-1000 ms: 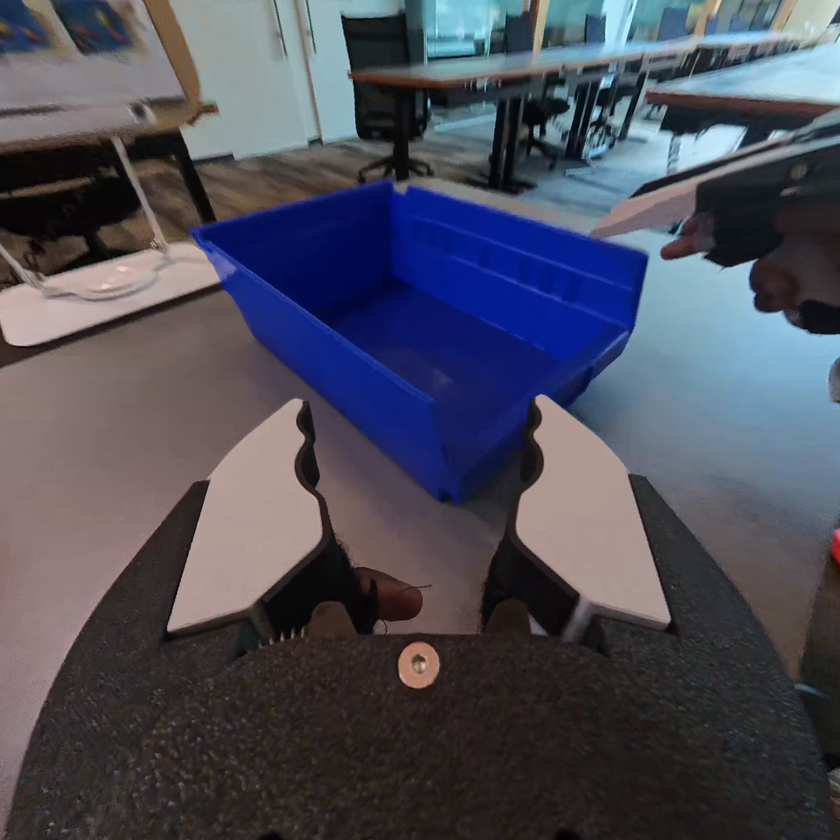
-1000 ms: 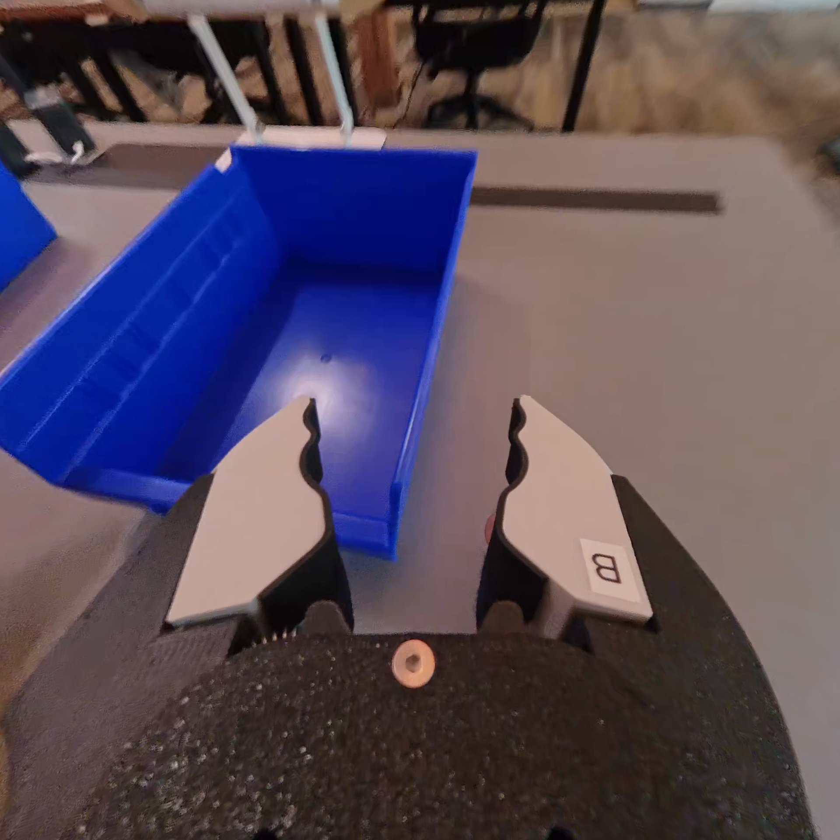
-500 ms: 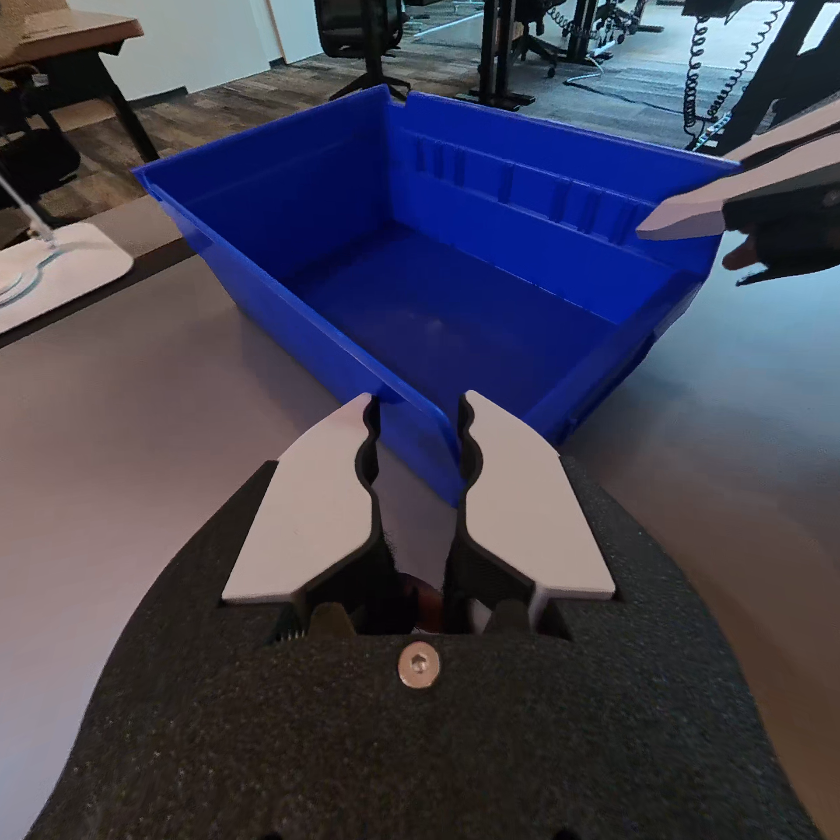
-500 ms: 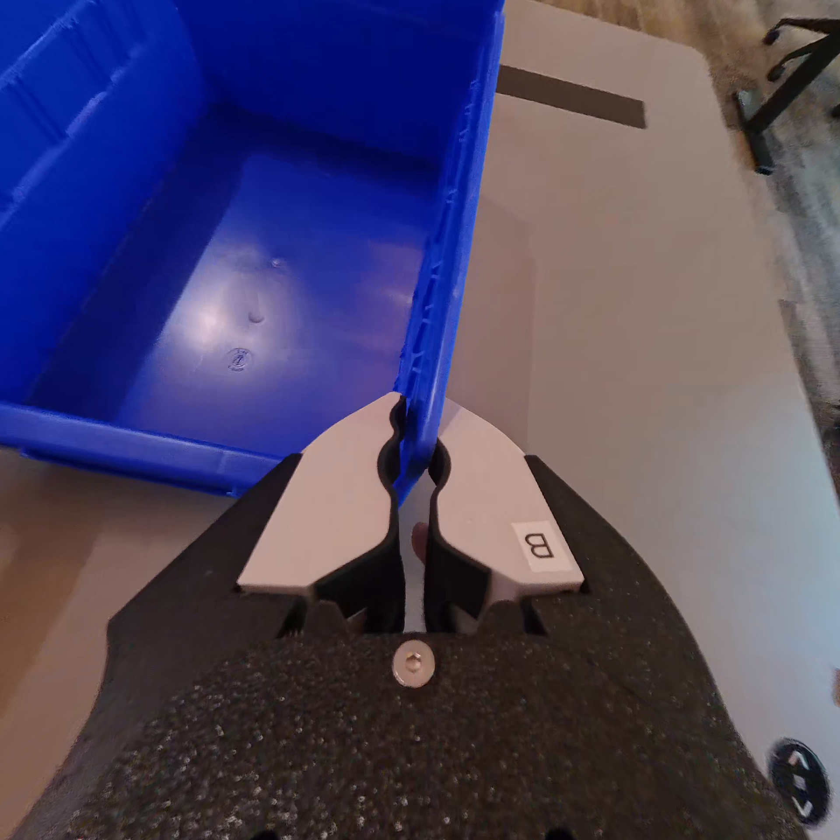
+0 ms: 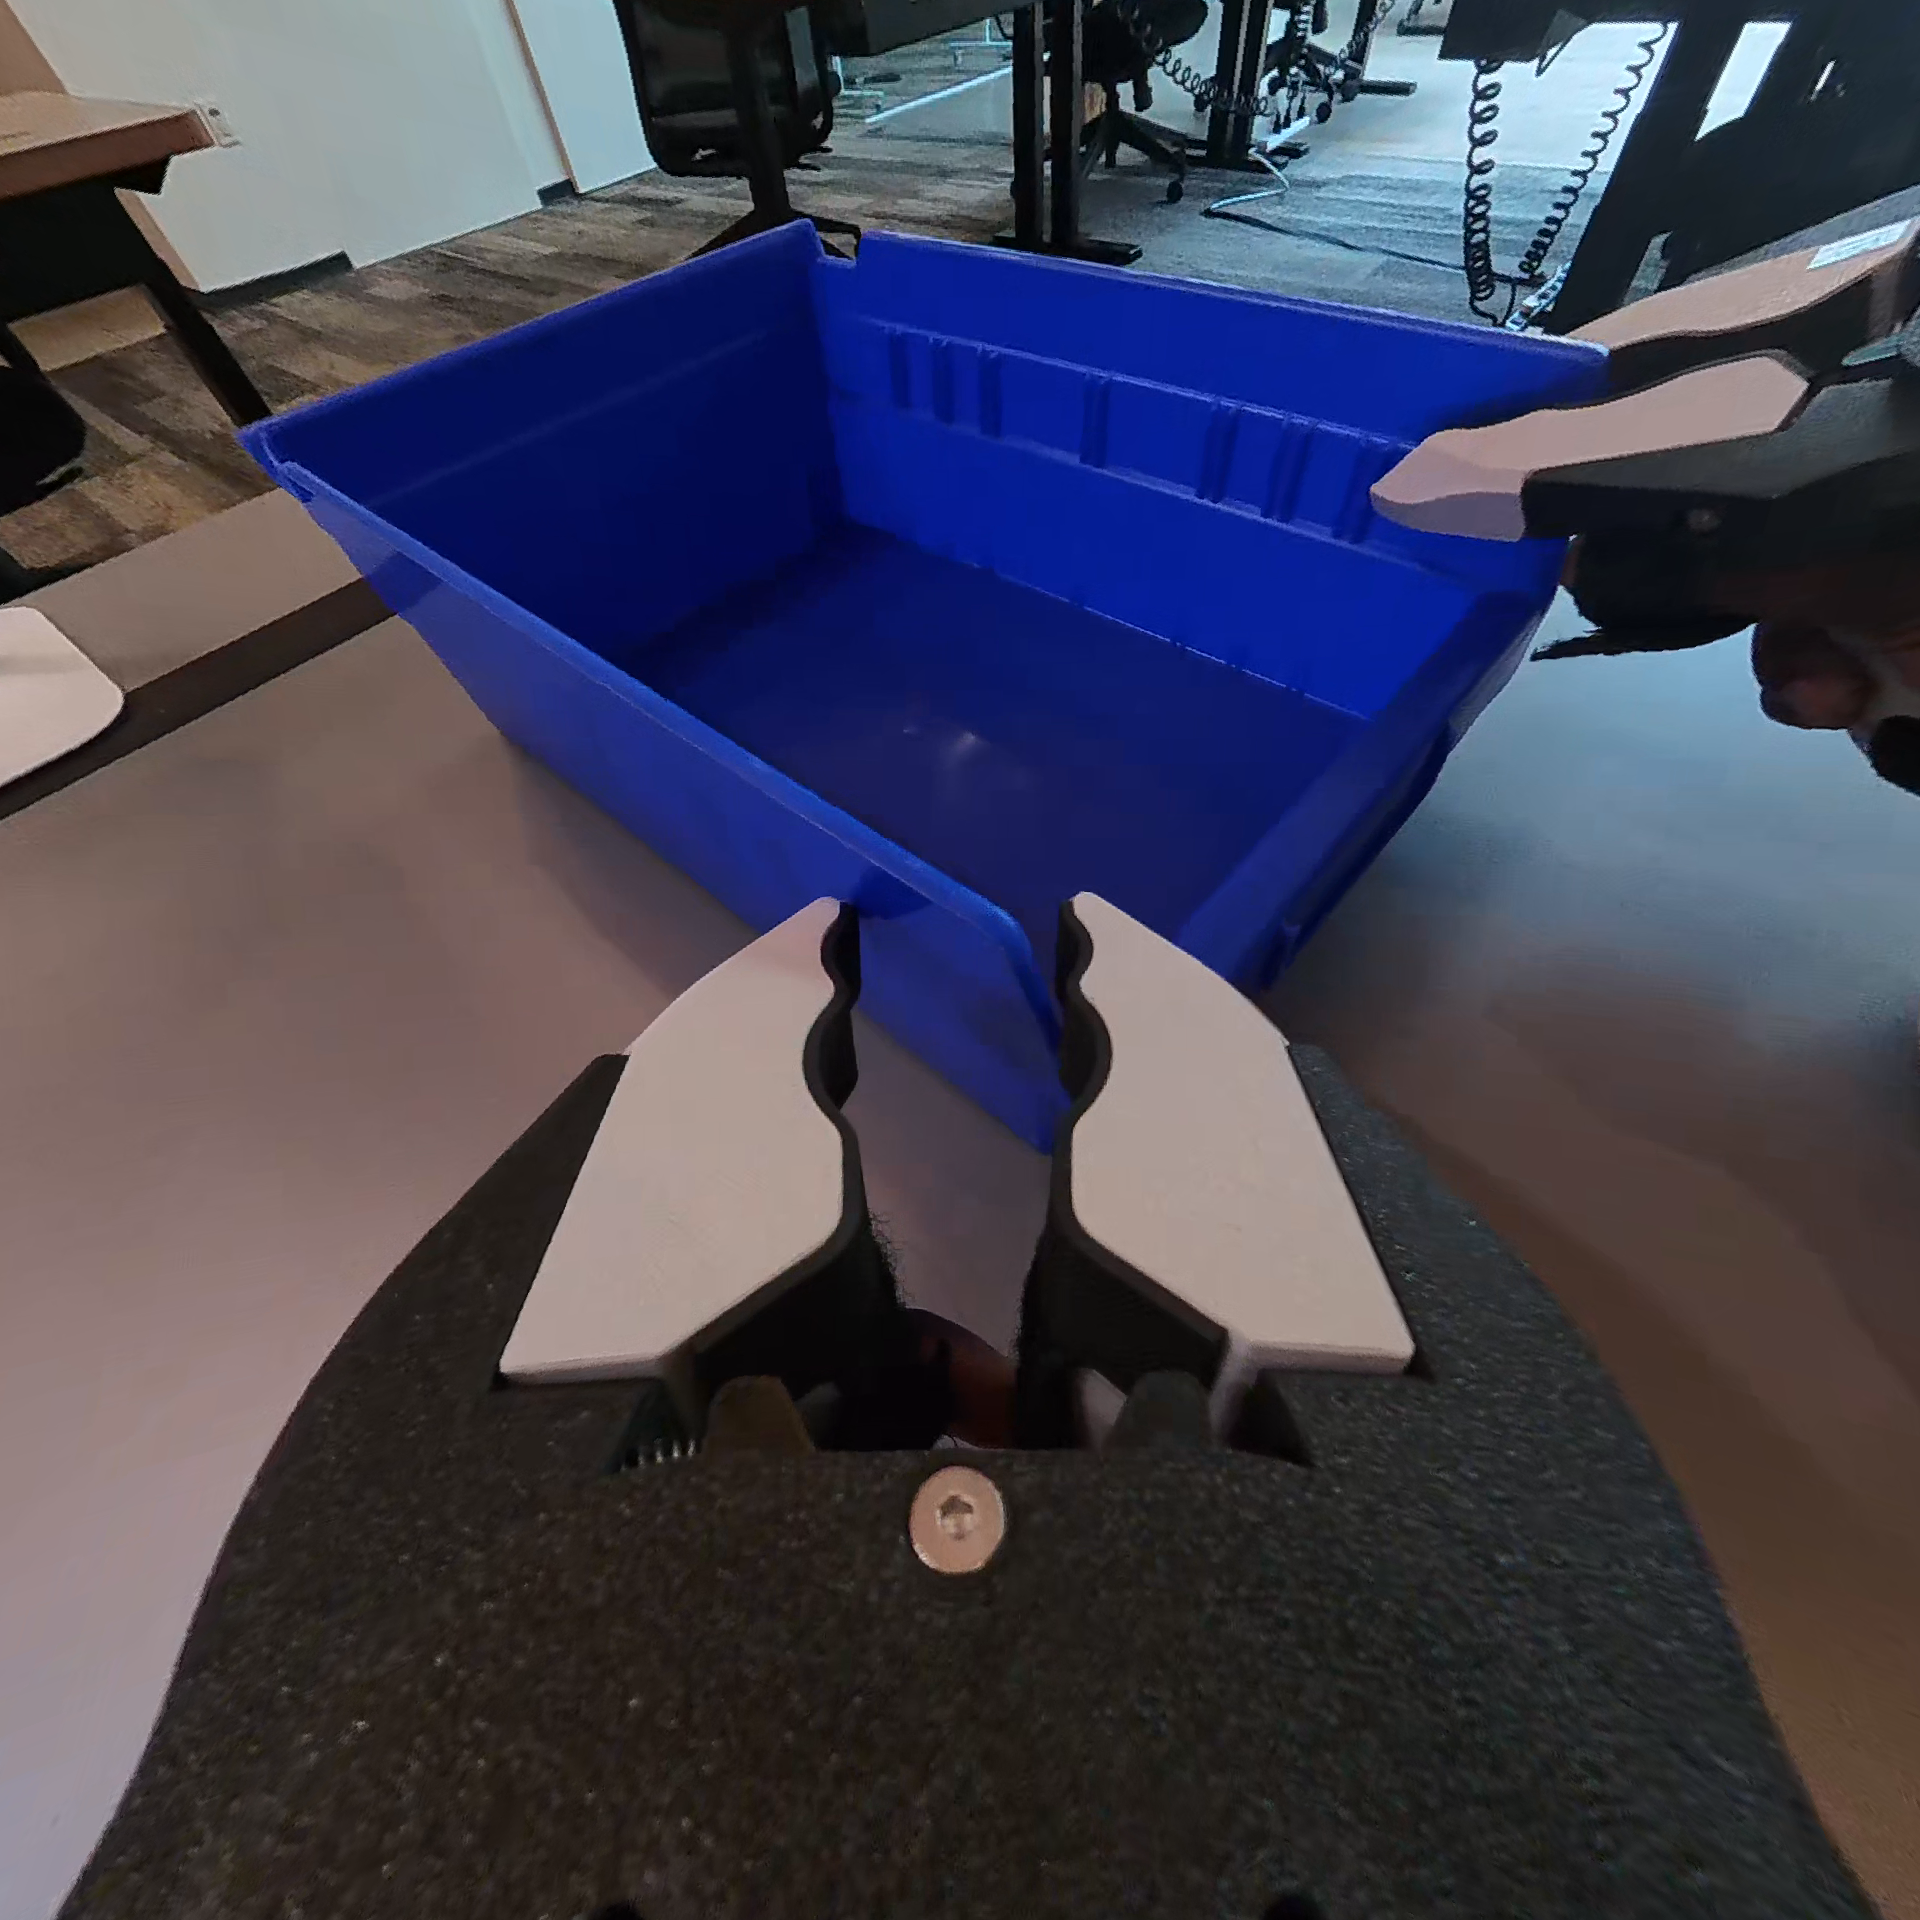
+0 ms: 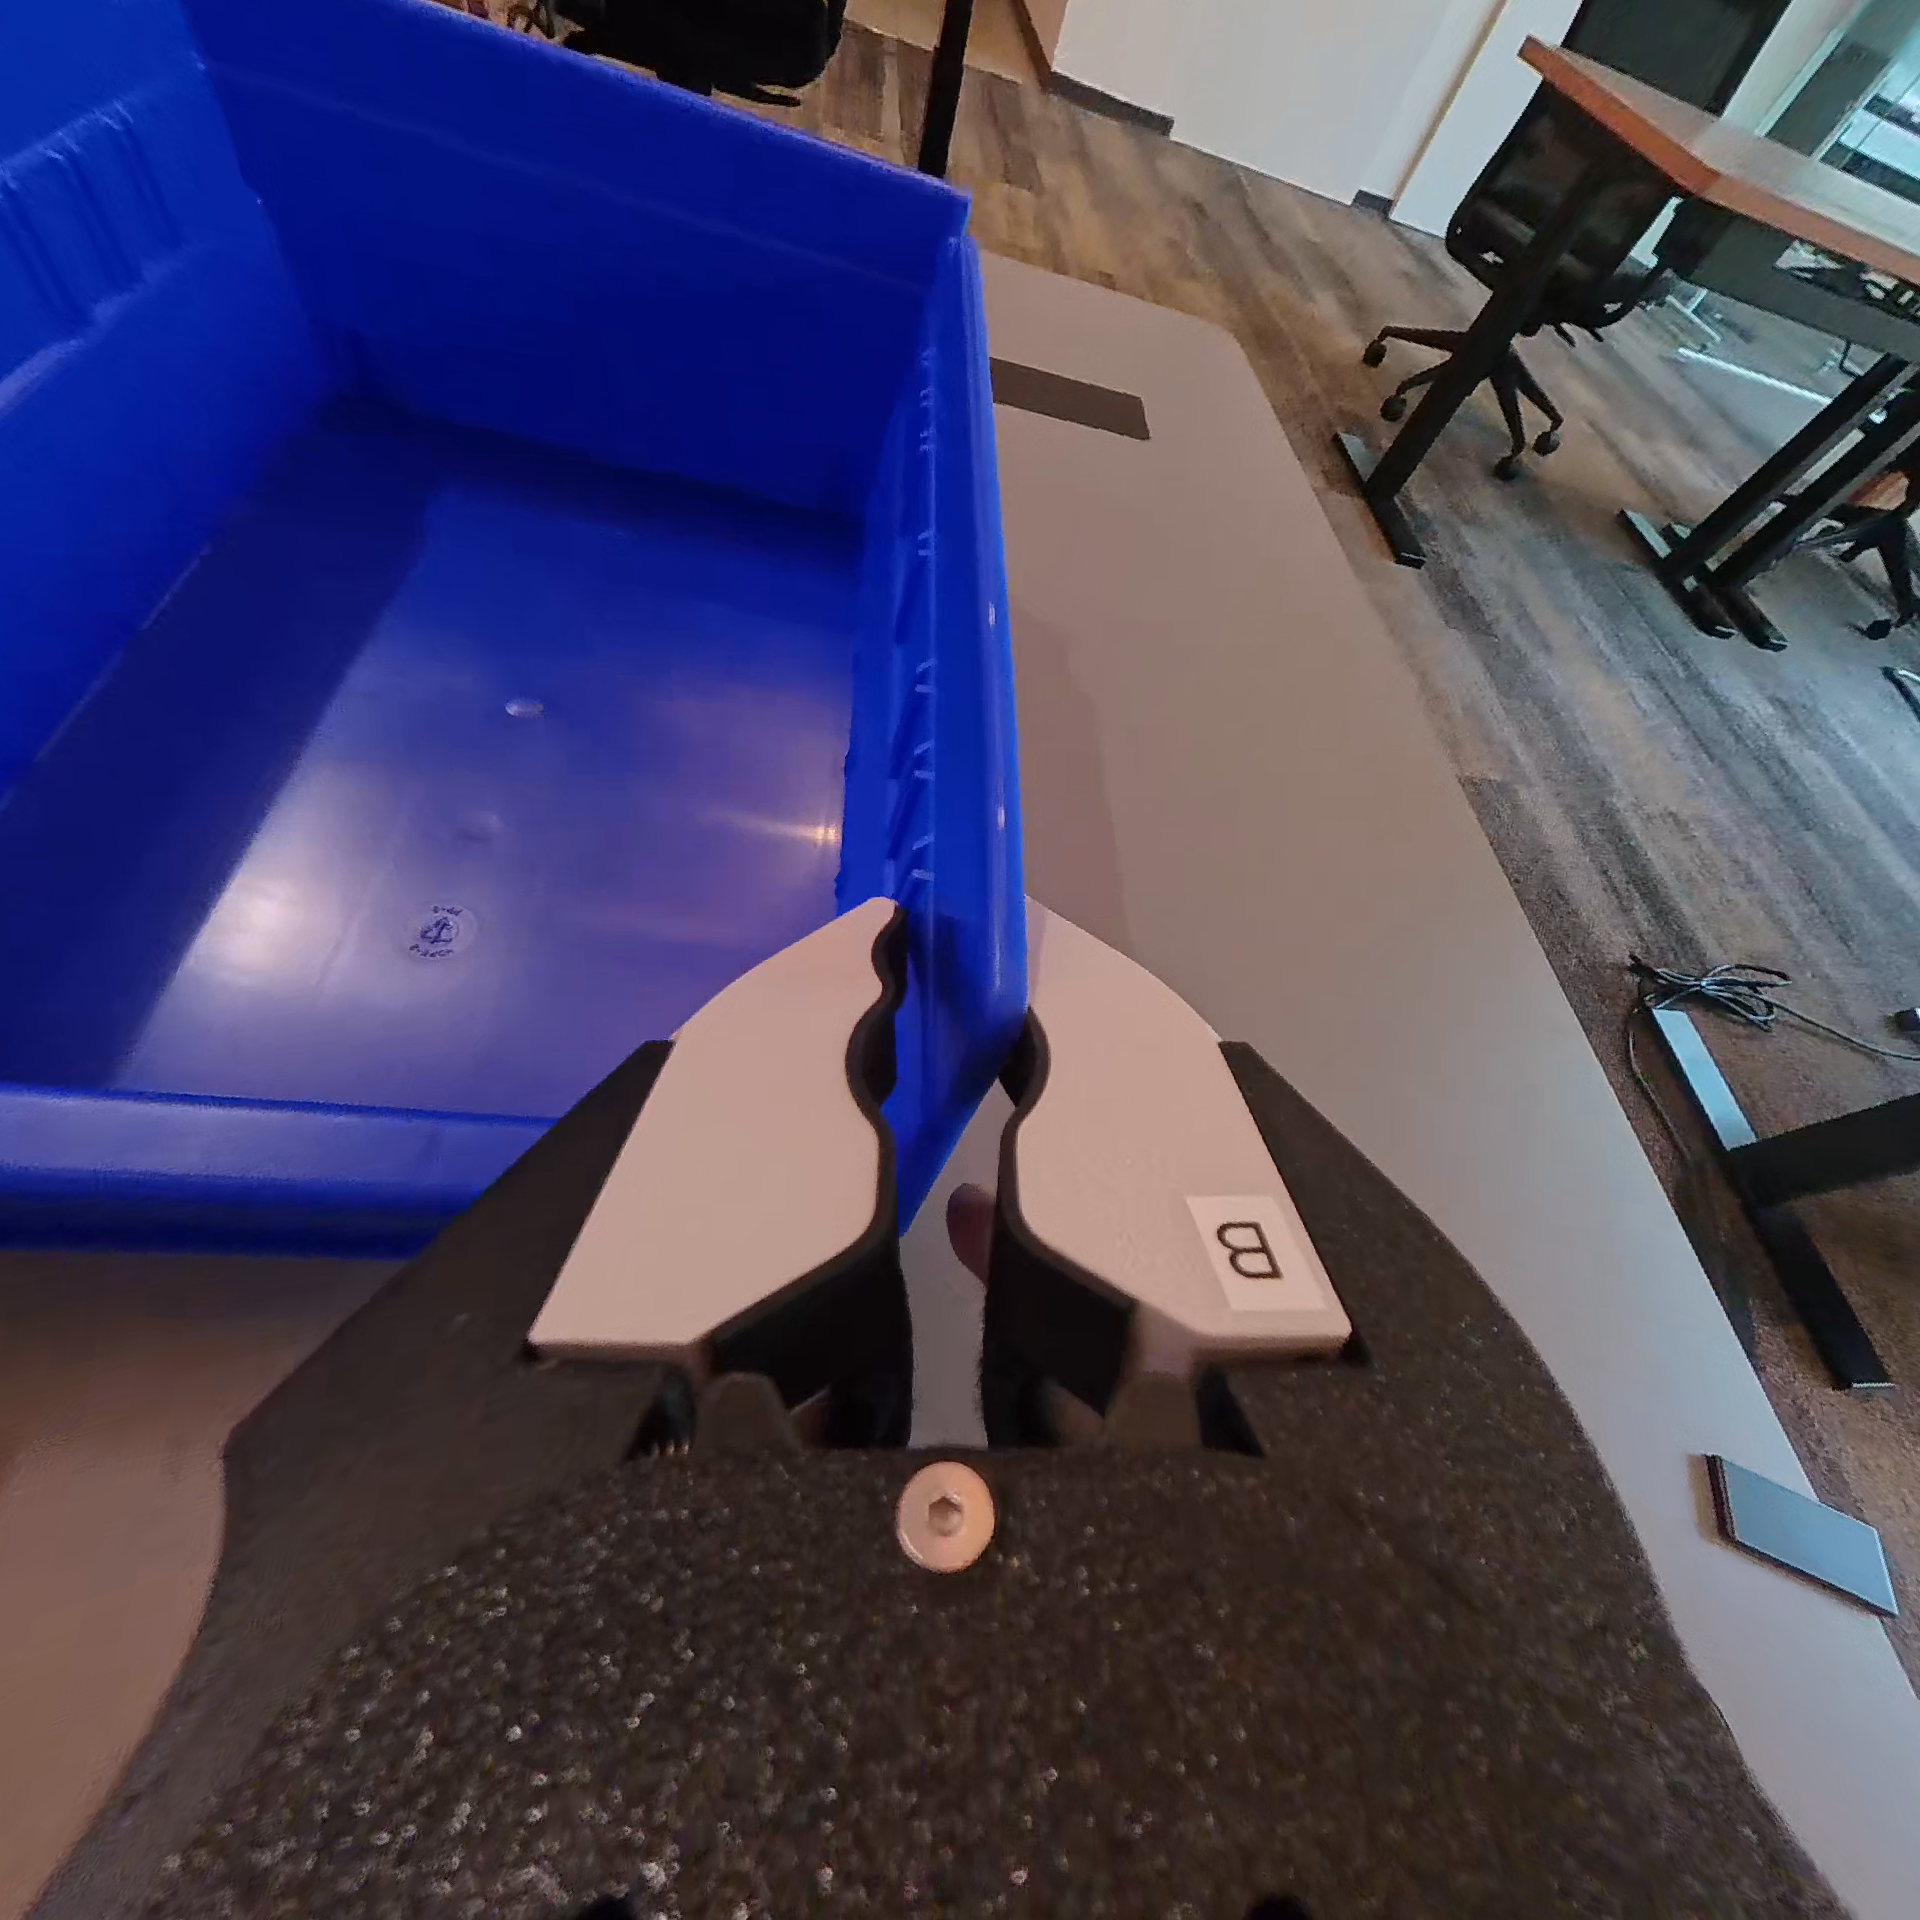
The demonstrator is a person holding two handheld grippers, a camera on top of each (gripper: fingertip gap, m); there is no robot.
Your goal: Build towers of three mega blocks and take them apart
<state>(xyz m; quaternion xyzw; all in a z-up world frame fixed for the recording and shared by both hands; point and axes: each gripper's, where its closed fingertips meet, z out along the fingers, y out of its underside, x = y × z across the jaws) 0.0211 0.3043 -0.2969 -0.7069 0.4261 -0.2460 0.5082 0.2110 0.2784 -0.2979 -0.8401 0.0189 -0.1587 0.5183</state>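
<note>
**Two tongs at one blue bin**

Right wrist view: the right tongs [image 6: 961,997] pinch the blue bin [image 6: 468,727] by its side wall, one finger inside, one outside. The left tongs [image 5: 951,971] sit half open around the bin's near corner [image 5: 935,997], not pinching it. The bin rests on the grey tabletop [image 5: 312,935]. No blocks show.

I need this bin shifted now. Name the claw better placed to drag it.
Right. The right claw is clamped on the side wall of the empty blue plastic bin; the left claw only straddles a corner with a gap showing.
</note>
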